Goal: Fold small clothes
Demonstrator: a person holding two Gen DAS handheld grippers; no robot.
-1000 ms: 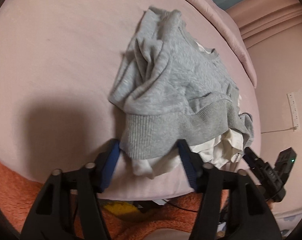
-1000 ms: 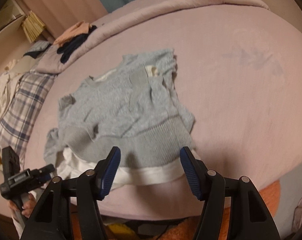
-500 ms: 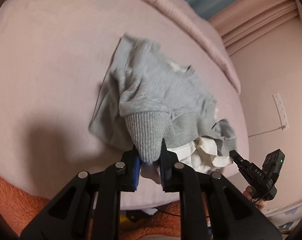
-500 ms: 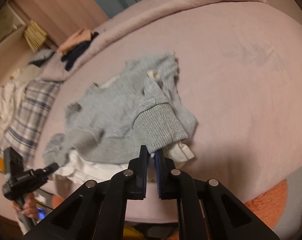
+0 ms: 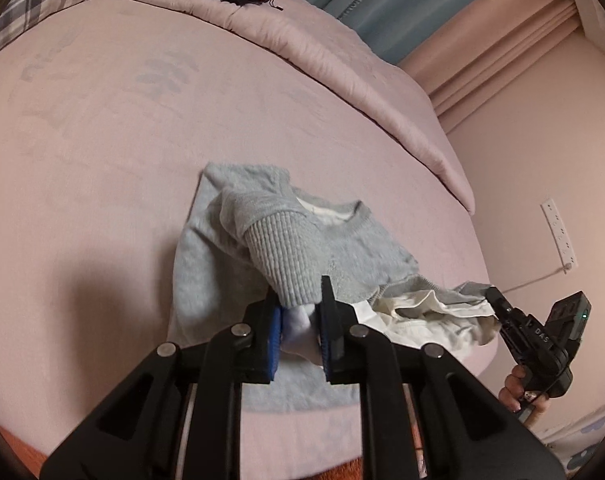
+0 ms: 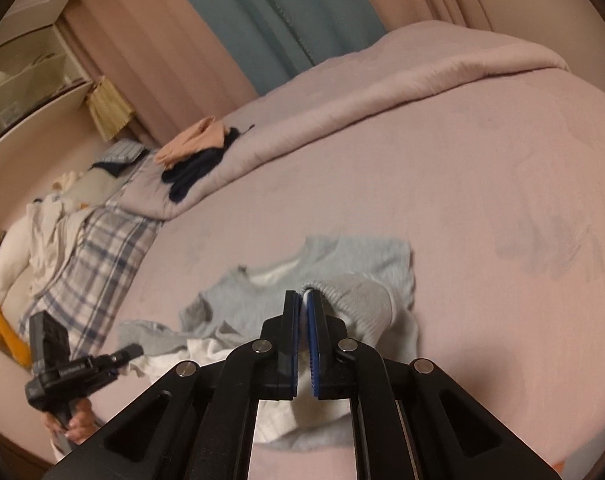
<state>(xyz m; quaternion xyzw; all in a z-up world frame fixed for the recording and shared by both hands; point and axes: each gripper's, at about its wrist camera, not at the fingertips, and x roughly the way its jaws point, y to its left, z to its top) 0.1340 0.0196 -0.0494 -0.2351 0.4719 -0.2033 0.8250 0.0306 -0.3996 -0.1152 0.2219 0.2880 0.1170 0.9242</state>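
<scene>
Low in the centre of both frames, the grey sweatshirt point(image 5: 342, 248) lies crumpled on the pink bed point(image 5: 102, 160), its ribbed hem lifted at both corners. Left gripper point(image 5: 300, 322) is clamped on hem and white lining; right gripper point(image 6: 302, 320) is pinched nearly closed on the other corner. Dark clothes point(image 6: 194, 168) sit upper left on the duvet point(image 6: 342, 80).

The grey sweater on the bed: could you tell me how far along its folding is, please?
Done: both grippers have closed on the ribbed hem of the grey sweater; the left gripper pinches one bunch, the right gripper another. In hand: the hem is lifted toward the neckline. Left: the body is crumpled on the pink bed, the white lining spilling out, no neat fold visible yet.
</scene>
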